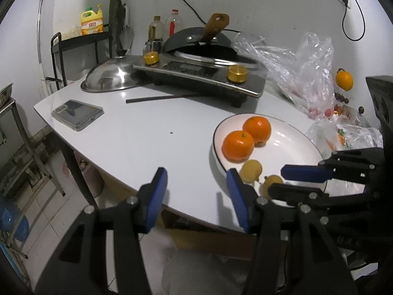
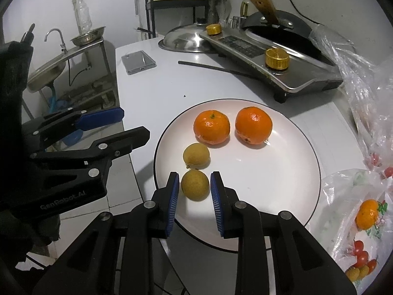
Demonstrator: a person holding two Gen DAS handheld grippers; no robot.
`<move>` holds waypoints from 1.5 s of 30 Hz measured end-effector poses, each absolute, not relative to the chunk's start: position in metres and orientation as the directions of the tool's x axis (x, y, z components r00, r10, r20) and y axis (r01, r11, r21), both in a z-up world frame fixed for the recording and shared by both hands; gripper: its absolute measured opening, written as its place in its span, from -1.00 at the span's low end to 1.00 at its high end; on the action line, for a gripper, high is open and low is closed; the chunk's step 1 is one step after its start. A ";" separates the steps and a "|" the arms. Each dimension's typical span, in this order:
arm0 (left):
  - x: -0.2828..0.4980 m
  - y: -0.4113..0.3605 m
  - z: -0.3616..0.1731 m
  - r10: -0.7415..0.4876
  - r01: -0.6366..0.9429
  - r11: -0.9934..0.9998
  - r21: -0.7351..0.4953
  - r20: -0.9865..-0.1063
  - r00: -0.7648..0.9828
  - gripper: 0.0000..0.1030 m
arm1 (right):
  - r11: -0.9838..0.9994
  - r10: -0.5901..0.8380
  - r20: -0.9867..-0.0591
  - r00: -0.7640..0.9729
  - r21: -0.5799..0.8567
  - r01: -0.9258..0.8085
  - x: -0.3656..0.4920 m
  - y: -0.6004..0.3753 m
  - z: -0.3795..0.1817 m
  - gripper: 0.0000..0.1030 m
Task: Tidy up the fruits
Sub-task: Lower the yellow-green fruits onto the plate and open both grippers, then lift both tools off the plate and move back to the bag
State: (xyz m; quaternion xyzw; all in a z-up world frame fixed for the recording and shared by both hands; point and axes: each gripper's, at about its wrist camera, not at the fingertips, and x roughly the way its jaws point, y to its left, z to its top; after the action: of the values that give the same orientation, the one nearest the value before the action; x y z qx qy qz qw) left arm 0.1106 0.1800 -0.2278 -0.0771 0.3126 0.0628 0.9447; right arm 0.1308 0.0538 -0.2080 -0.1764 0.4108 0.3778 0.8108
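Note:
A white plate [image 2: 282,184] with a dark rim holds two tangerines [image 2: 211,127] [image 2: 253,125] and two small yellow-brown longans. My right gripper [image 2: 194,190] is shut on the nearer longan [image 2: 195,184], which rests on the plate, one blue pad against each side. The other longan [image 2: 196,156] lies just beyond it. In the left wrist view the plate [image 1: 289,147], the tangerines [image 1: 237,145] and the right gripper [image 1: 280,180] show at the right. My left gripper [image 1: 196,189] hangs open over the bare table left of the plate, with nothing between its fingers.
Clear plastic bags [image 2: 363,221] with a tangerine and cherry tomatoes lie right of the plate. A stove [image 2: 270,51] with a pan, a steel lid [image 2: 186,39], a phone [image 2: 138,62] and a black stick [image 2: 216,67] sit further back. The table edge [image 2: 120,103] drops off left.

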 end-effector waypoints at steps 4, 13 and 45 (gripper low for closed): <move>0.107 0.174 -0.222 0.070 -0.159 0.982 -0.099 -0.594 0.801 0.01 | 0.658 0.472 -0.791 0.390 0.022 -0.753 0.129 0.048 -0.202 -0.45; 0.099 0.157 -0.209 0.068 -0.140 0.987 -0.080 -0.583 0.810 0.01 | 0.670 0.482 -0.770 0.418 0.016 -0.743 0.120 0.032 -0.189 -0.45; 0.082 0.060 -0.170 0.017 -0.027 1.000 -0.010 -0.551 0.834 0.01 | 0.743 0.497 -0.693 0.523 0.028 -0.669 0.094 -0.068 -0.150 -0.45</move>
State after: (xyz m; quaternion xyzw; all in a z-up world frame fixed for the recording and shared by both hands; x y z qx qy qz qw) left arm 0.0822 0.0597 -0.1699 -0.0087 0.2876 0.0115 0.9576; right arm 0.0938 -0.0681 -0.1502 -0.1218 0.3532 0.3375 0.8640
